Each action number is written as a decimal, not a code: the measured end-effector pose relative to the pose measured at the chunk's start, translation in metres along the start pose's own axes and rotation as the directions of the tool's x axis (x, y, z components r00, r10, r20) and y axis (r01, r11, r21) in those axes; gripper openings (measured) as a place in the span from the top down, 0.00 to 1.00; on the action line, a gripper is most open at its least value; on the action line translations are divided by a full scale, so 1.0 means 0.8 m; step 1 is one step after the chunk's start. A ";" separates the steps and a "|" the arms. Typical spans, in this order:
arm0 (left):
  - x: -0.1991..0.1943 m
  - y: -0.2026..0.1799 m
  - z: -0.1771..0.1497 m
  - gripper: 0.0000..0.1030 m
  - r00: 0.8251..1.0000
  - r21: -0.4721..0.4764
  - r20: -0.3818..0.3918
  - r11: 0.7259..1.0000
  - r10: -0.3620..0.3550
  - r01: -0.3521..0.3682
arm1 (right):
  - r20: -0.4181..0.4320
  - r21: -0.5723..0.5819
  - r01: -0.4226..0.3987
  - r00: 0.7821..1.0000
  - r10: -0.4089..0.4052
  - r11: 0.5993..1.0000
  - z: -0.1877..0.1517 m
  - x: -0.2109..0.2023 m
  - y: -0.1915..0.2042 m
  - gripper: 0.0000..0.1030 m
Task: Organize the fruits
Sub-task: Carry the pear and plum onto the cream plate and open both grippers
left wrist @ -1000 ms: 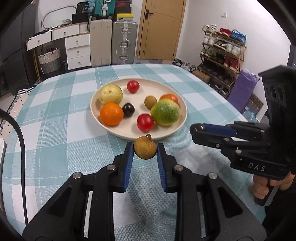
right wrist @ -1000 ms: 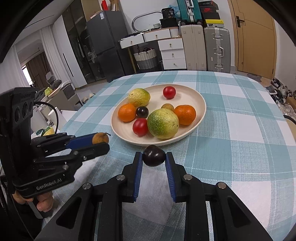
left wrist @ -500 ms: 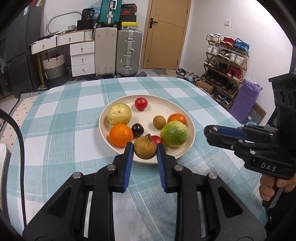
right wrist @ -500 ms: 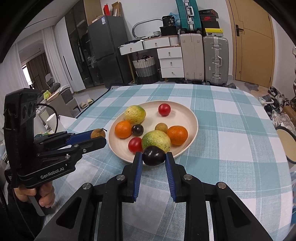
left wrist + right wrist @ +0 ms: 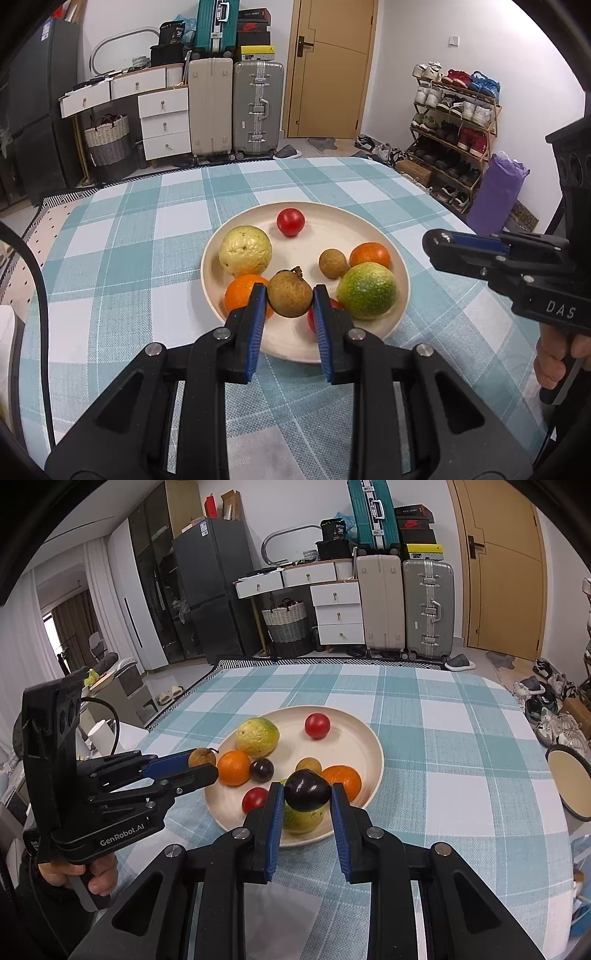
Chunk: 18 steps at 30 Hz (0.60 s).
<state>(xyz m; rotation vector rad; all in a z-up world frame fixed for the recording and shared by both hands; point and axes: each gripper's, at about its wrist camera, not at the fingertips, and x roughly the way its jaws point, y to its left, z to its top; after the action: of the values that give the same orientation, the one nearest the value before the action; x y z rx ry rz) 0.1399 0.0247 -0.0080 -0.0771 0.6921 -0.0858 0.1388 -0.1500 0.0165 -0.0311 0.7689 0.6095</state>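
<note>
A cream plate (image 5: 354,221) (image 5: 365,738) on the checked table holds a yellow-green guava (image 5: 245,250), two oranges (image 5: 240,291) (image 5: 370,254), two red tomatoes (image 5: 290,221), a small brown longan (image 5: 333,263), a dark plum (image 5: 262,769) and a large green fruit (image 5: 366,290). My left gripper (image 5: 289,295) is shut on a brown longan (image 5: 290,293) above the plate's near edge. My right gripper (image 5: 307,792) is shut on a dark purple plum (image 5: 307,790) above the plate's near side.
The table (image 5: 129,258) has a teal and white checked cloth. Suitcases (image 5: 258,107), drawers and a basket stand beyond its far edge. A shoe rack (image 5: 454,122) is at the right. A round stool (image 5: 570,782) is beside the table.
Both grippers have lifted and moved forward over the plate's near edge, each still holding its fruit.
</note>
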 end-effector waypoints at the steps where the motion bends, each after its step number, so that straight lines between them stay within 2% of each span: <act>1: 0.002 0.001 0.000 0.78 1.000 0.000 -0.003 1.000 0.000 0.000 | -0.002 0.000 0.000 1.000 0.000 1.000 0.002 0.002 -0.001 0.75; 18: 0.042 0.009 -0.016 0.78 0.998 0.005 -0.065 1.000 0.007 -0.007 | -0.064 0.014 0.006 0.998 -0.005 1.000 0.024 0.062 -0.030 0.75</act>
<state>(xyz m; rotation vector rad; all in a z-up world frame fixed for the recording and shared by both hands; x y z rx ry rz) 0.1576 0.0276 -0.0397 -0.0674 0.7571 -0.0836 0.1913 -0.1401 -0.0064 -0.0400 0.8347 0.6006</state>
